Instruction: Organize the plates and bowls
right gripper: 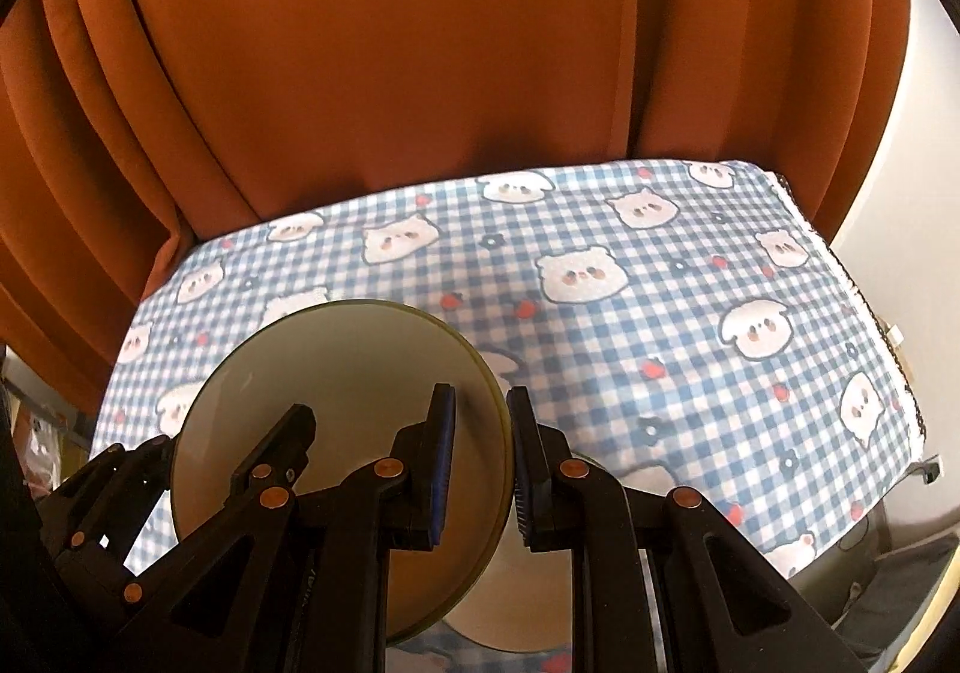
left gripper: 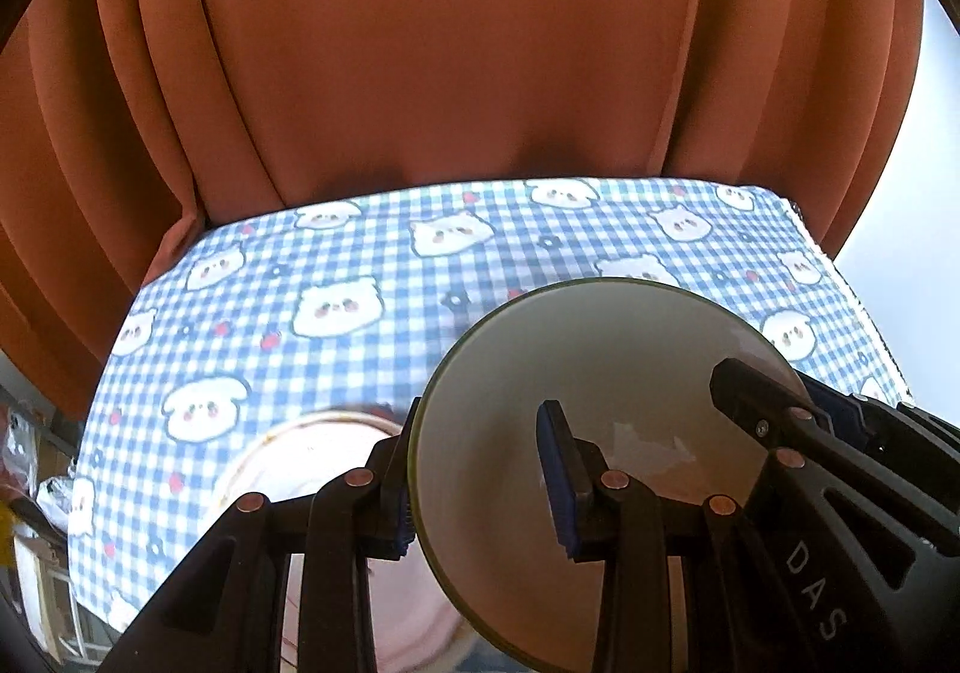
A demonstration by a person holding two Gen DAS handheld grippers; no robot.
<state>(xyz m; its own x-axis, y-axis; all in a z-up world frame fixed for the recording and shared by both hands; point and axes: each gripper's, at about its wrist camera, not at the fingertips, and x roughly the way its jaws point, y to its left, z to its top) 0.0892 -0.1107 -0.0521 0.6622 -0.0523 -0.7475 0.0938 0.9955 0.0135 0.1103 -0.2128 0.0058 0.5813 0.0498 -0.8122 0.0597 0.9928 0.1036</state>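
Presently both grippers clamp one pale bowl (left gripper: 600, 373) by its rim: left gripper (left gripper: 480, 484) closed on the 9 o'clock edge, right gripper (right gripper: 480, 463) closed on the 3 o'clock edge. Bowl is round, no long axis; its mouth tilts toward the cameras. Beneath lies a pink plate (left gripper: 312, 451), low at 7 o'clock. Bench carries a blue checked cloth (right gripper: 630, 325); orange curtain (right gripper: 390, 73) behind at 12 o'clock.
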